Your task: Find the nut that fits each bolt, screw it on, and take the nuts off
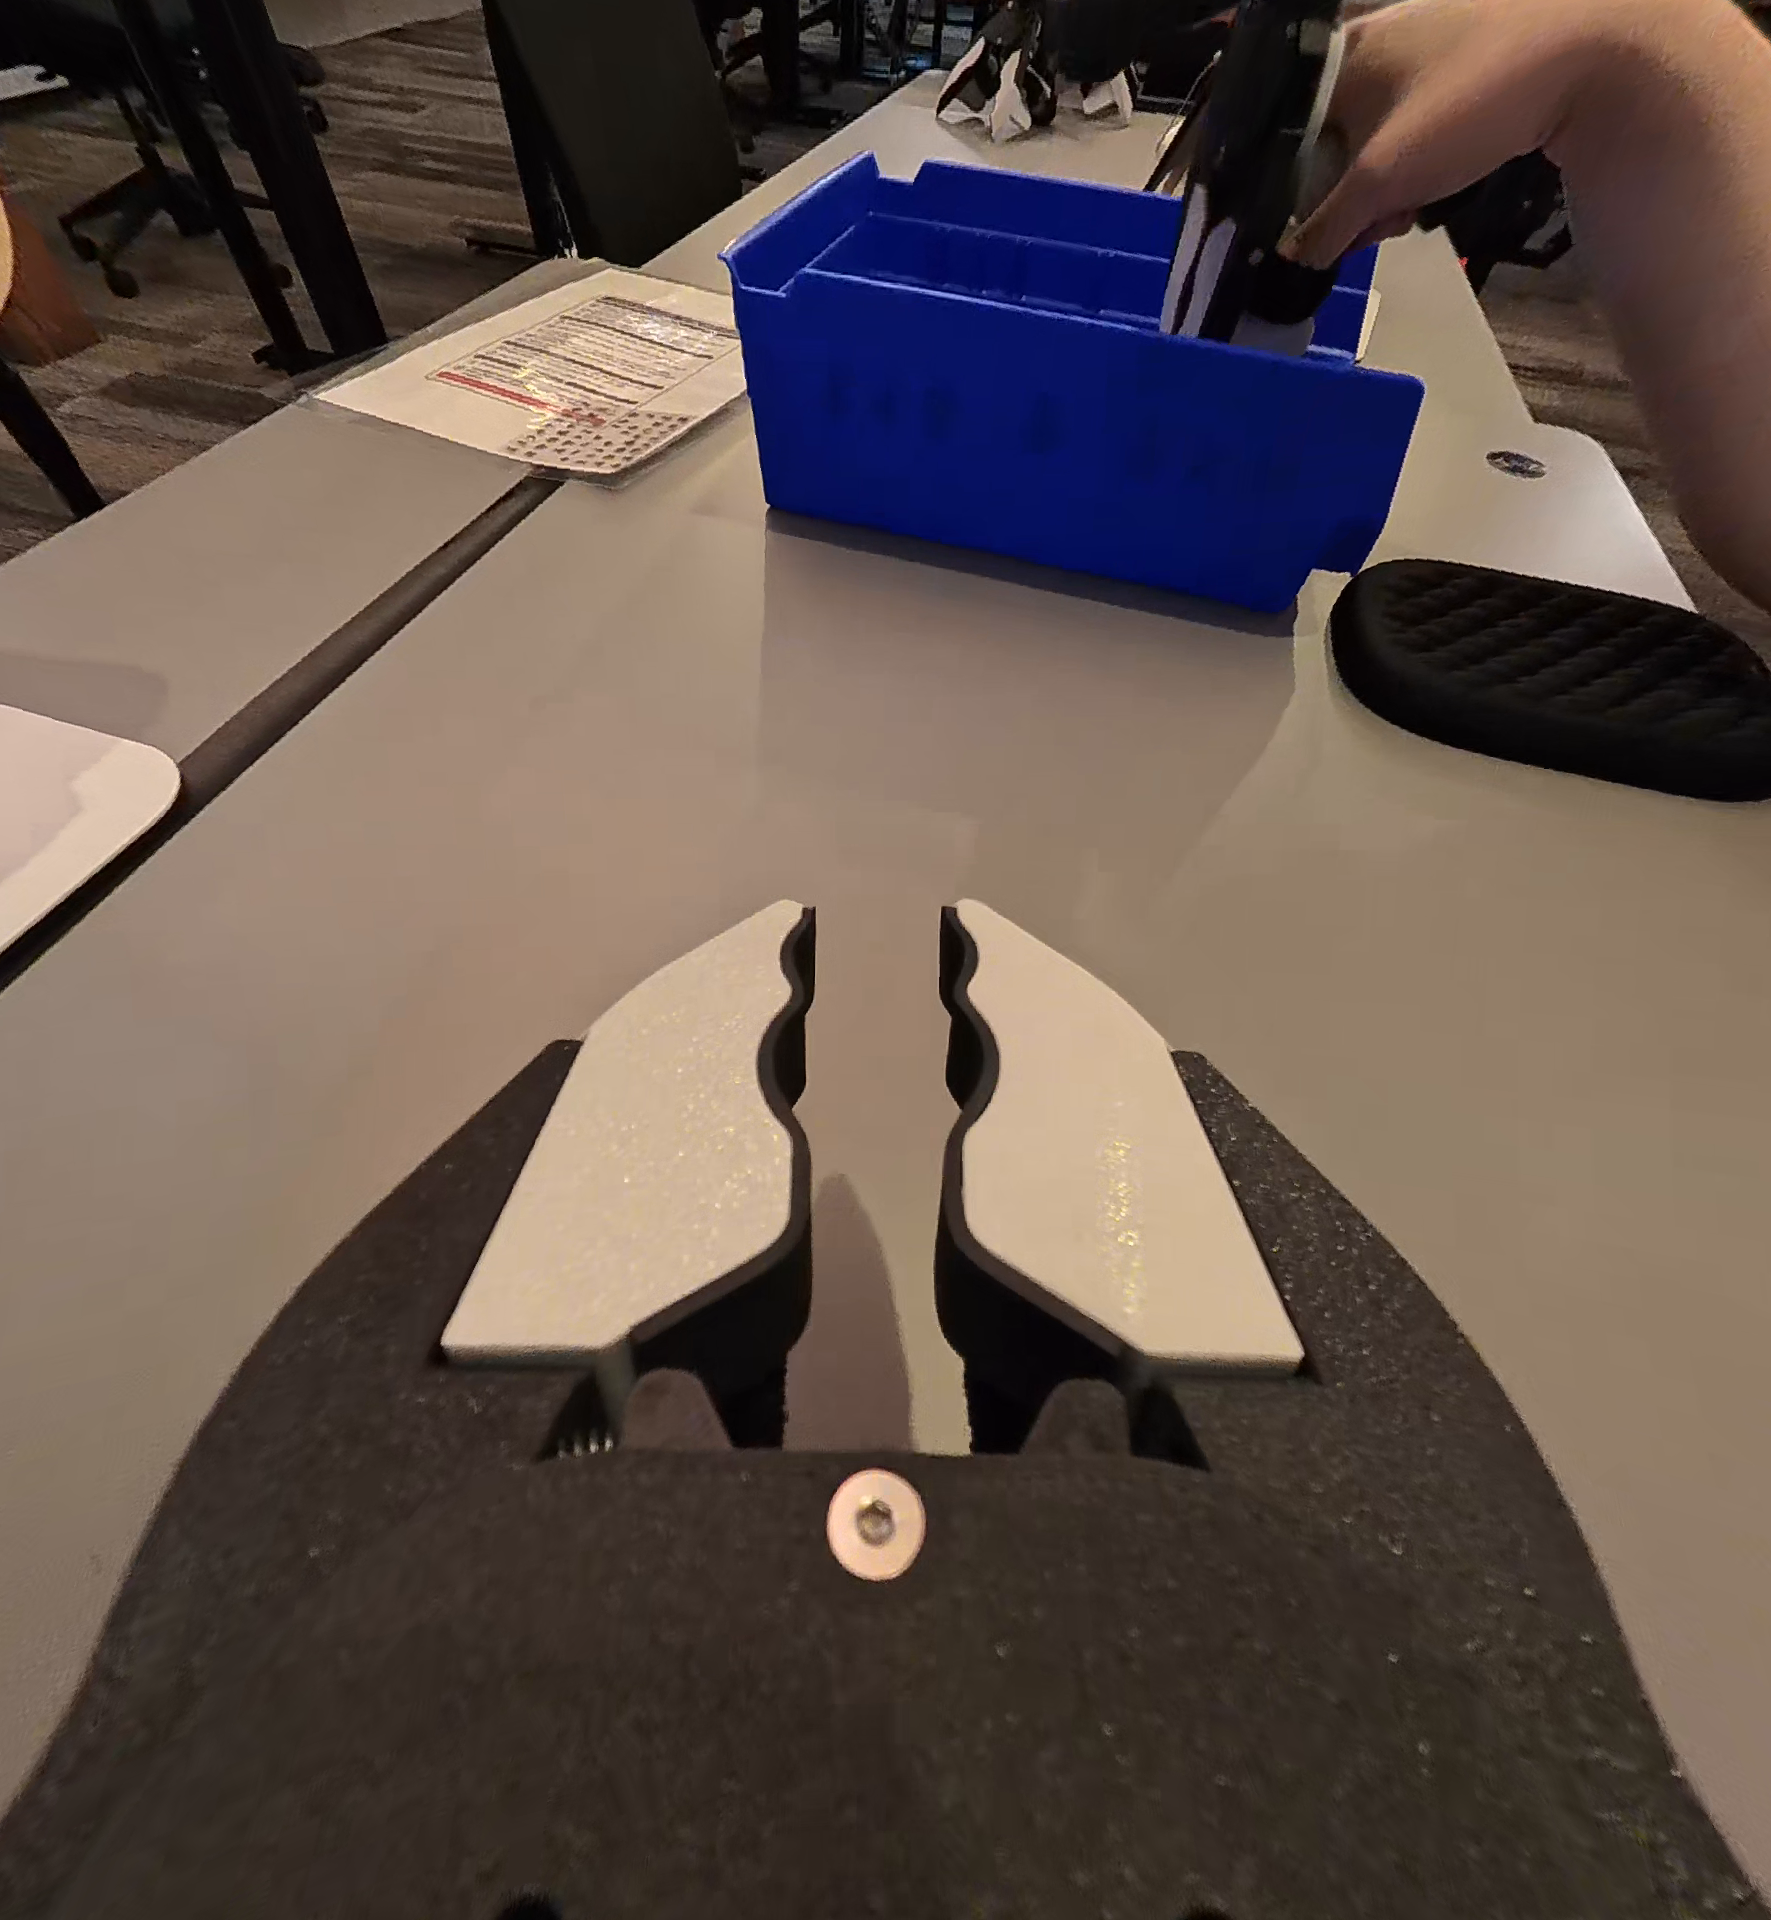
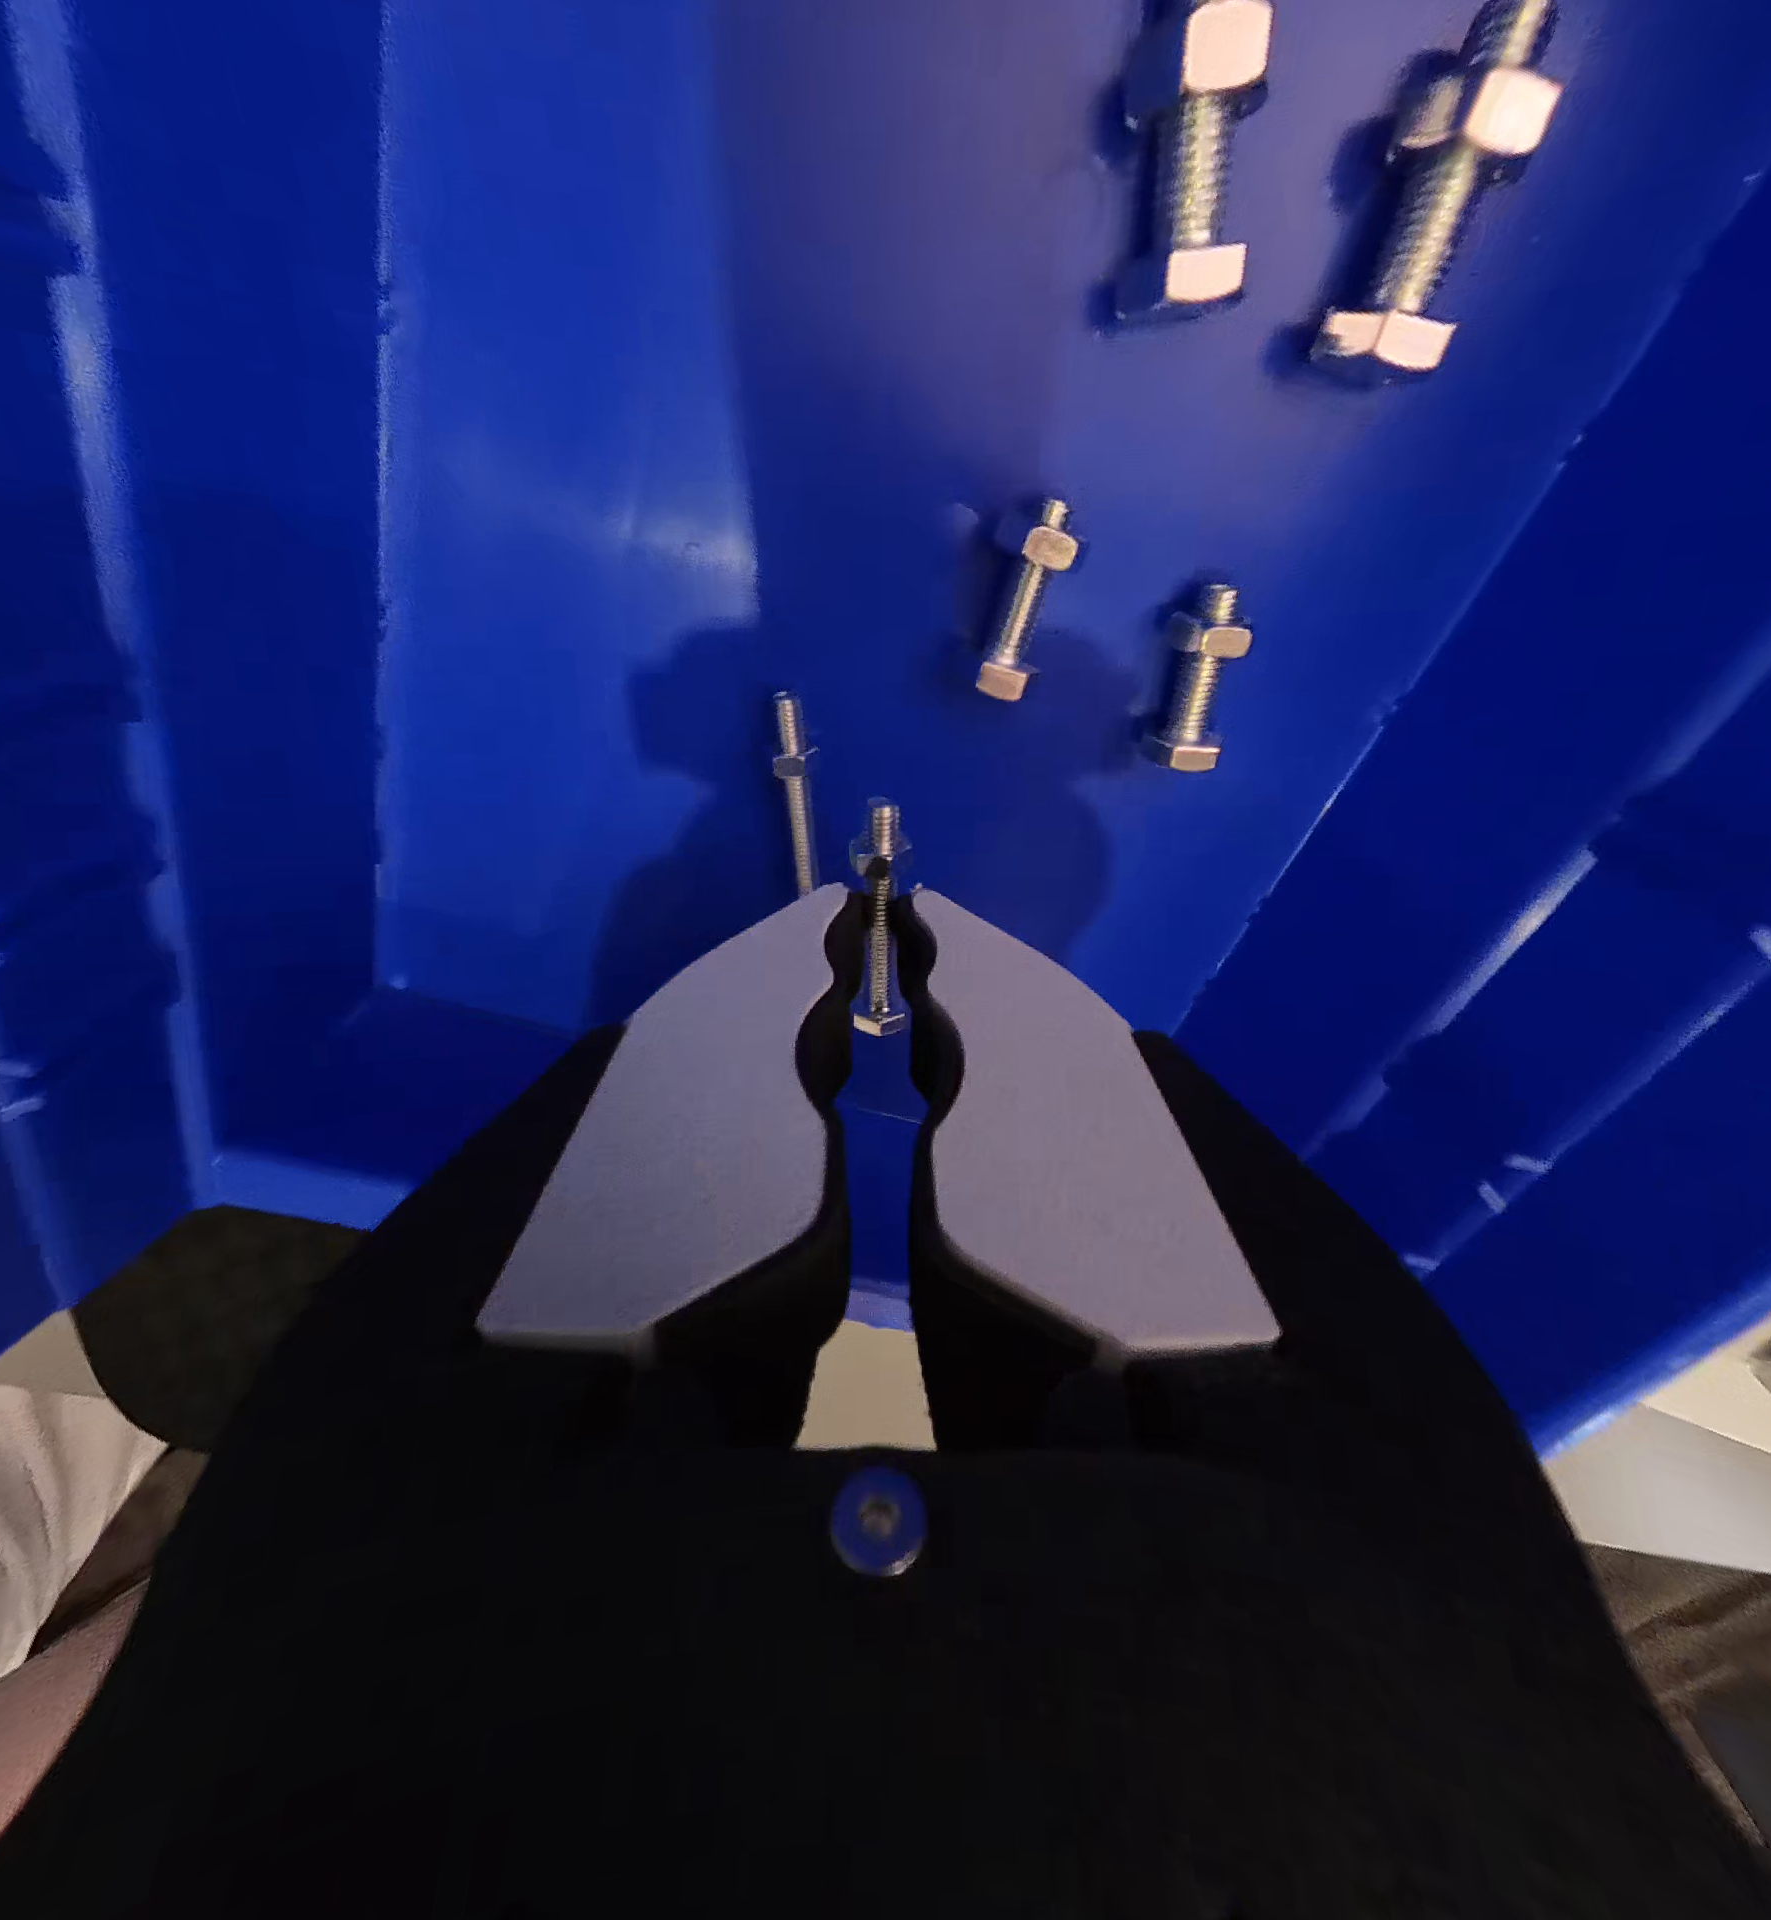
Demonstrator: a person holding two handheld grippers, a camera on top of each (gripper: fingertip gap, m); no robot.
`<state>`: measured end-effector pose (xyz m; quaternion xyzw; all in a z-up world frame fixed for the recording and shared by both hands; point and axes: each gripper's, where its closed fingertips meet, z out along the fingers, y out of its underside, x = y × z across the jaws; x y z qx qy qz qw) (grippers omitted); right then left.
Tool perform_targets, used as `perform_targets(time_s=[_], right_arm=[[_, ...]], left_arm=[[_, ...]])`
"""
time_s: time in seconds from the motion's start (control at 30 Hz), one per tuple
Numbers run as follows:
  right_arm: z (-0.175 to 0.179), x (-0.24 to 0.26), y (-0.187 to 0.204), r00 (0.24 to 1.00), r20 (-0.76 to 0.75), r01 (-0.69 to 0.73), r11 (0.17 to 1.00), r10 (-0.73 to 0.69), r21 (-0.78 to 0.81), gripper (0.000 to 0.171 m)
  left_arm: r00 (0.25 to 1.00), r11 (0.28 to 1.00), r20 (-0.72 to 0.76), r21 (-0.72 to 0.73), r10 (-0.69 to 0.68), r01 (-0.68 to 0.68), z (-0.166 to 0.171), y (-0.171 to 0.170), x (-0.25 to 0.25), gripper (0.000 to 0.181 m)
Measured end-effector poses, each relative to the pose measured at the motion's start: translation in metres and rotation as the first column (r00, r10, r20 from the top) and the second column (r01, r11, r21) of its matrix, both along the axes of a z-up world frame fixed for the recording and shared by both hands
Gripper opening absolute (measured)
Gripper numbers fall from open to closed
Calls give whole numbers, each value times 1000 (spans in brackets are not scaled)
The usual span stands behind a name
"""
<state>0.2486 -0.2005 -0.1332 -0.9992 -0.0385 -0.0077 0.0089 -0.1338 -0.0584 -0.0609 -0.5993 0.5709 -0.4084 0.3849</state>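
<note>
In the right wrist view my right gripper [image 2: 881, 899] reaches down into the blue bin [image 2: 548, 520]. Its jaws are closed on a small bolt [image 2: 879, 966] with a nut [image 2: 881, 857] just beyond the tips. A thin long bolt [image 2: 796, 800] lies just to its left. Two medium bolts with nuts [image 2: 1021, 603] [image 2: 1198, 675] and two large ones [image 2: 1198, 156] [image 2: 1432, 197] lie farther in. My left gripper [image 1: 878, 914] is open and empty, low over the grey table [image 1: 652, 727]. The bin [image 1: 1068, 468] and the right gripper [image 1: 1234, 281] show beyond it.
A black padded wrist rest [image 1: 1567, 675] lies right of the bin. A laminated sheet [image 1: 590, 374] lies left of the bin, and a white board [image 1: 8, 821] is at the left edge. A person's hand [image 1: 1483, 135] holds the right gripper. Chairs stand beyond the table. The left gripper's tips are roughly 40 cm from the right gripper's.
</note>
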Motion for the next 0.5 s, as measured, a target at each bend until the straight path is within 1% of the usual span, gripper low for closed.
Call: perform_targets(time_s=[0.27,0.5], right_arm=[[-19,11,-6,1000,-12,8,999,-8,-43,6],[-24,13,-5,1000,-30,2,1000,-3,-16,6]], left_arm=[[1000,1000,-7,4,-7,7,-2,-2,1,21],[1000,1000,-16,5,-10,10,-4,-3,2,21]])
